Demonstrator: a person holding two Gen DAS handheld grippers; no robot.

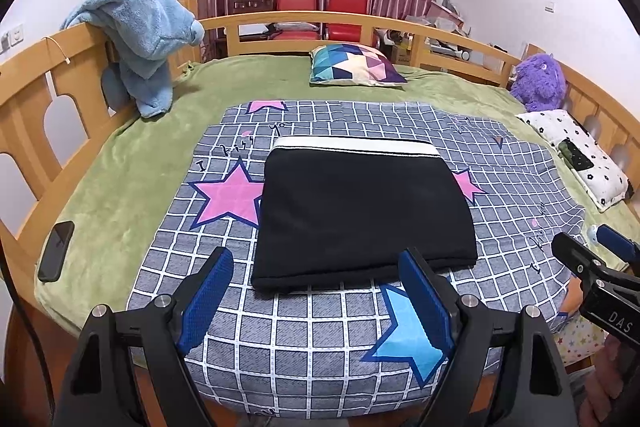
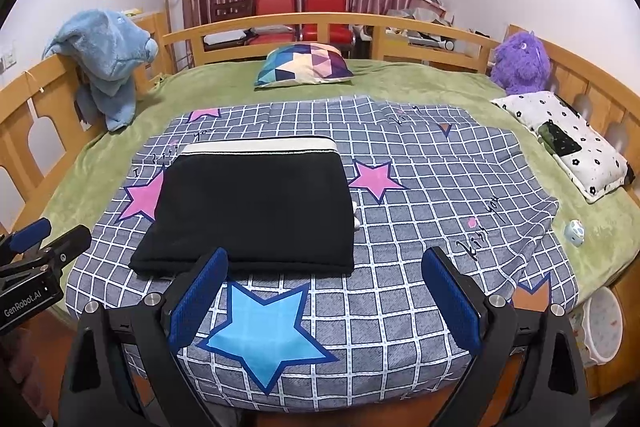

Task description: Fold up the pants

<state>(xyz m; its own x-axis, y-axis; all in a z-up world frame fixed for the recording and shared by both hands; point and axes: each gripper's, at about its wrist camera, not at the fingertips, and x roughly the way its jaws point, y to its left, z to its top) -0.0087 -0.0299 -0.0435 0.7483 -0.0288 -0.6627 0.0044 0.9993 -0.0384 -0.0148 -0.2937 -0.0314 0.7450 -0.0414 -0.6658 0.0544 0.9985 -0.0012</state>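
The black pants [image 1: 360,211] lie folded into a flat rectangle with a white waistband at the far edge, on the grey checked star sheet [image 1: 304,343]. They show in the right wrist view [image 2: 256,215] too. My left gripper [image 1: 316,275] is open and empty, just short of the pants' near edge. My right gripper [image 2: 324,271] is open and empty, its left finger at the pants' near edge. The right gripper shows at the right of the left wrist view [image 1: 592,247].
A phone [image 1: 56,251] lies on the green blanket at left. A blue plush [image 1: 140,39] hangs on the wooden rail. A patterned pillow [image 1: 356,65], a purple plush [image 1: 538,83] and a white flowered pillow [image 1: 580,155] lie farther back and right. A small toy [image 2: 574,231] sits at right.
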